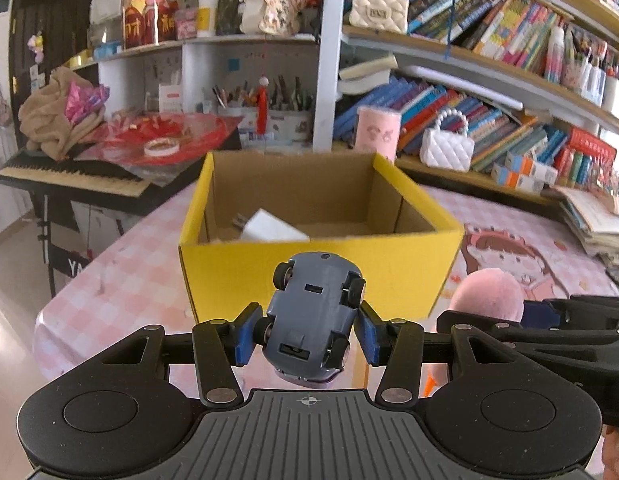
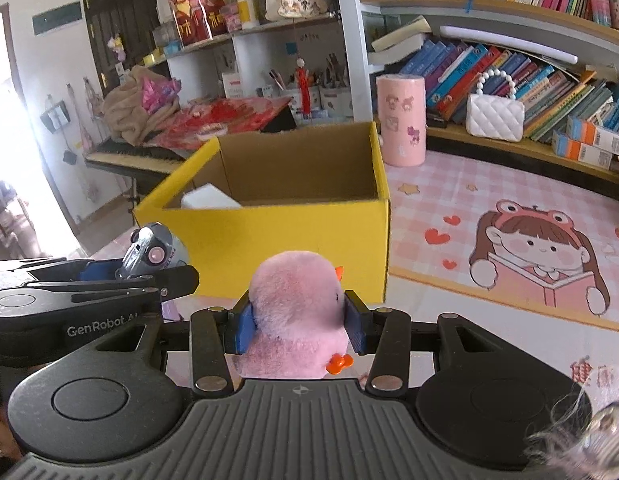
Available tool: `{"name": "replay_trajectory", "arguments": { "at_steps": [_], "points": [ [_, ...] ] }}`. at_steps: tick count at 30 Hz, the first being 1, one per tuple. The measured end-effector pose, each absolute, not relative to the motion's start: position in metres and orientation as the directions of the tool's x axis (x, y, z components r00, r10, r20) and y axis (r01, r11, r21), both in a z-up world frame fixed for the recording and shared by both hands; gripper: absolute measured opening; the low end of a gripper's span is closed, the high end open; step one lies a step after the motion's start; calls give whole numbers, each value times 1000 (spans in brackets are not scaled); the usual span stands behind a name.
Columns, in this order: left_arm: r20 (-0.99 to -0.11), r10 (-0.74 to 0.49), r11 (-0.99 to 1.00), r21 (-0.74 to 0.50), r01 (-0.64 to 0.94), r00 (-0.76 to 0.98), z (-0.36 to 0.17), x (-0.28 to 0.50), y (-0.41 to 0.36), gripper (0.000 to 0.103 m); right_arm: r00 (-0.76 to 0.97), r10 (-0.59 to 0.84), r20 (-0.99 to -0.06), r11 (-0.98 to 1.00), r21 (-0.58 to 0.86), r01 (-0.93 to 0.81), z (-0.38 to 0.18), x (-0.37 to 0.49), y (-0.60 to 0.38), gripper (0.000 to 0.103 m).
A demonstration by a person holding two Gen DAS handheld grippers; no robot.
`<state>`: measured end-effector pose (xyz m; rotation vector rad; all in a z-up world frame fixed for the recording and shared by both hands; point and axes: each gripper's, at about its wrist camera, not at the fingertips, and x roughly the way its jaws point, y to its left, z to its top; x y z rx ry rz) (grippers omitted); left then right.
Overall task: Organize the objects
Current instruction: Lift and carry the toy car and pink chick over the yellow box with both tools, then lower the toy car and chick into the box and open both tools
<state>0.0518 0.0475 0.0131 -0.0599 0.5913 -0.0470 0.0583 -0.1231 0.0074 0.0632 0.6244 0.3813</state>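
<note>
My left gripper is shut on a grey-blue toy car, held underside up just in front of the yellow cardboard box. A white charger lies inside the box. My right gripper is shut on a pink plush chick with orange feet, close to the front wall of the box. The plush also shows in the left wrist view, and the car in the right wrist view, held by the left gripper to my left.
The table has a pink checked cloth with a cartoon girl print. A pink cylinder stands behind the box to the right. Bookshelves with a white purse line the back. A keyboard with clutter stands at left.
</note>
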Motion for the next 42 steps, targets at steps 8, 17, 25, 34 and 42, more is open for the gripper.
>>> {"name": "replay_trajectory", "arguments": {
  "at_steps": [8, 17, 25, 34, 42],
  "points": [
    [-478, -45, 994, -109, -8, 877, 40, 76, 53, 48, 791, 436, -429, 900, 211, -381, 41, 79, -128, 42],
    [-424, 14, 995, -88, -57, 905, 54, 117, 55, 48, 823, 425, -376, 905, 147, -400, 57, 134, -118, 42],
    [-495, 93, 992, -28, -123, 864, 31, 164, 60, 48, 802, 414, -430, 899, 57, -433, 35, 190, -96, 42],
    [-566, 143, 990, 65, -129, 812, 10, 200, 58, 48, 732, 347, -586, 900, -12, -436, 7, 251, -78, 42],
    [-570, 160, 986, 126, -107, 806, 7, 208, 47, 64, 707, 320, -631, 907, -12, -421, 3, 274, -78, 42]
  ]
}}
